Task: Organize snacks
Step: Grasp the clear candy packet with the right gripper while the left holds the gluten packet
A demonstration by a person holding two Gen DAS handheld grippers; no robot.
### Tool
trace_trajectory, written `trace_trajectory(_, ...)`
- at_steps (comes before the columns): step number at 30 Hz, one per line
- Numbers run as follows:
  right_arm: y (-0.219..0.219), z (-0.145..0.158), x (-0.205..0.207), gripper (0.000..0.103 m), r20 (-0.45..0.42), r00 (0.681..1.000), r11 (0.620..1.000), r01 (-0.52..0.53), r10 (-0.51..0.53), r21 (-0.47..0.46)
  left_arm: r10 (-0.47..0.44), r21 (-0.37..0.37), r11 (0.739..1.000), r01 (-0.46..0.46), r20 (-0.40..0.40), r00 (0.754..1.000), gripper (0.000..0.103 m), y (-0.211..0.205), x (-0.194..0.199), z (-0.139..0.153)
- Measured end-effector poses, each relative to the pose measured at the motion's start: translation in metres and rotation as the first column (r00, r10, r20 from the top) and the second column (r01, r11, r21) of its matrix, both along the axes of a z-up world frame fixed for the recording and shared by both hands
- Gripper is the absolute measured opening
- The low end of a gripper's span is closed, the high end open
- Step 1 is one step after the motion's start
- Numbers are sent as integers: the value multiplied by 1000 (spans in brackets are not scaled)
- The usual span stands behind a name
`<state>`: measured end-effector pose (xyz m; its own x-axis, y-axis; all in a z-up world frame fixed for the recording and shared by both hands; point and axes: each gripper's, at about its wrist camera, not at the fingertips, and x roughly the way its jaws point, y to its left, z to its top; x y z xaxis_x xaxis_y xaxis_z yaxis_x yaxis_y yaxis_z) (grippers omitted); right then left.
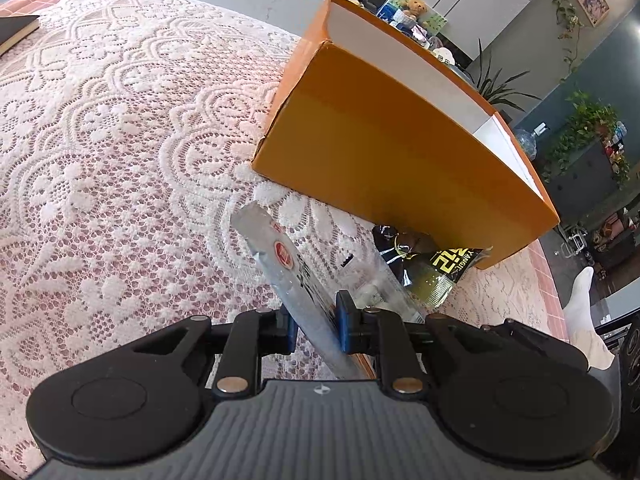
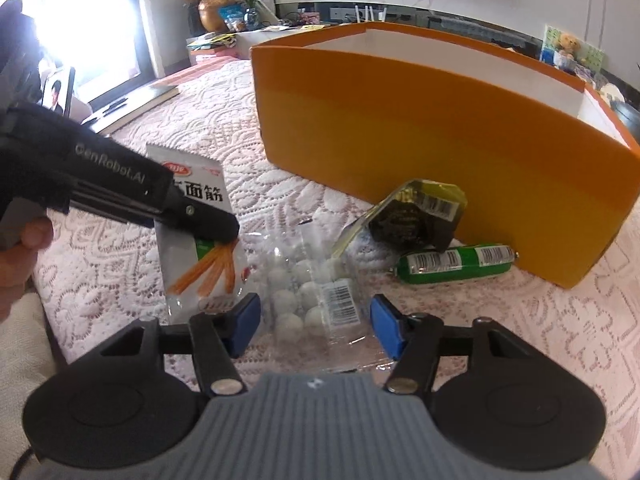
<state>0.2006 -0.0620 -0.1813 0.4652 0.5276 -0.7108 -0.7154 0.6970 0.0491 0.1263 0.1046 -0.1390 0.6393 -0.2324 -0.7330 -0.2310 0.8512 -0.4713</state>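
Observation:
My left gripper is shut on a silver snack packet and holds it edge-on above the lace cloth; the right wrist view shows the same packet with orange sticks printed on it, held by the left gripper. My right gripper is open, its blue pads on either side of a clear bag of white balls lying on the cloth. A black-and-yellow packet and a green sausage lie against the open orange box, which also shows in the left wrist view.
A pink lace tablecloth covers the table. A dark book lies at the far left corner. The table edge runs to the right, with a person's socked foot beyond. Room furniture and plants stand behind.

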Motion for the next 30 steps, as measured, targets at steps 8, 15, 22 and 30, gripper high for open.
trace_trajectory(8,1,-8,11,67,-4,1000,1000,-3,3,26,18,1,1000,-18,-4,1000,21,5,0,-2)
trace_trajectory(15,0,-5,7,55,-10,1000,999,20,-19,33,7,13,1000,-7,3,1000,20,1,-4,2)
trace_trajectory(22,-7,10,-11,53,-6,1000,999,26,-26,36,8,33,999,-8,-7,1000,14,-1,-13,17)
trace_trajectory(30,-19,32,-34,52,15,999,998,46,-46,48,-16,58,998,15,10,1000,10,-14,-25,43)
